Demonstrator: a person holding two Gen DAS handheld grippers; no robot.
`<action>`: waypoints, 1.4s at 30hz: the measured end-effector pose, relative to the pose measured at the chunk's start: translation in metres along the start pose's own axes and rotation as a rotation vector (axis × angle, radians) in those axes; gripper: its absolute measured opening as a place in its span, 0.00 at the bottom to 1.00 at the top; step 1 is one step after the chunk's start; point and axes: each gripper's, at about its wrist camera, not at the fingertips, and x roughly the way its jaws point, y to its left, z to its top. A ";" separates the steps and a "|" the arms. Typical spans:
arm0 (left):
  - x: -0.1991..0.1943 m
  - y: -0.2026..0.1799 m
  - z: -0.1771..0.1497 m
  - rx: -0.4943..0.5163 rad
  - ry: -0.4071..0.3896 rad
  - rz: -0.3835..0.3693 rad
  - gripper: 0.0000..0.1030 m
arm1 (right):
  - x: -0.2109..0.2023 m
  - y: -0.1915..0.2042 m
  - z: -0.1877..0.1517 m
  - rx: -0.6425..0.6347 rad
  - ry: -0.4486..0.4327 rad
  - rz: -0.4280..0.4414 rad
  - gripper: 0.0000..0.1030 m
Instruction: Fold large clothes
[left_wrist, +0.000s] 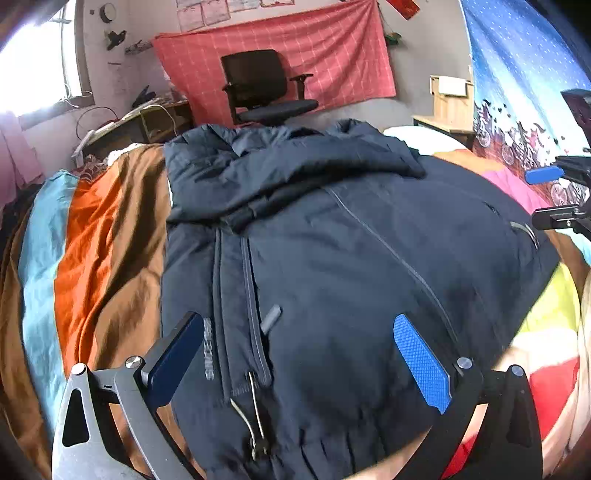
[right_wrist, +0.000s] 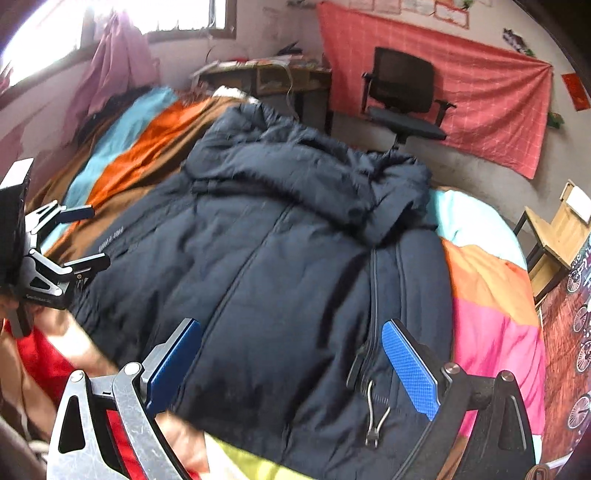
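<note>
Navy jacket (left_wrist: 332, 240) lies flat across the striped bedspread (left_wrist: 103, 240), filling centre of both views, hood bunched at the top, hem nearest the cams. Left gripper (left_wrist: 295, 354) hangs over the hem w/ jaws wide apart, nothing held; right gripper (right_wrist: 291, 362) same, spread wide above the lower hem by the zipper (right_wrist: 373, 314).

Risks, as I judge them: the puffy, slick fabric could slip from a shallow pinch; the drawcord clip (right_wrist: 375, 417) may snag a finger; uneven lift btw the two sides would skew the fold; could grab the bedspread too.
</note>
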 end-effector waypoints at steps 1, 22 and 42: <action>-0.001 -0.001 -0.004 0.000 0.011 -0.002 0.98 | 0.001 0.001 -0.003 -0.011 0.014 0.003 0.96; 0.001 -0.037 -0.061 0.110 0.202 0.024 0.98 | 0.051 0.035 -0.080 -0.382 0.441 -0.019 0.96; 0.033 -0.066 -0.096 0.222 0.161 0.344 0.98 | 0.072 0.050 -0.123 -0.514 0.439 -0.194 0.95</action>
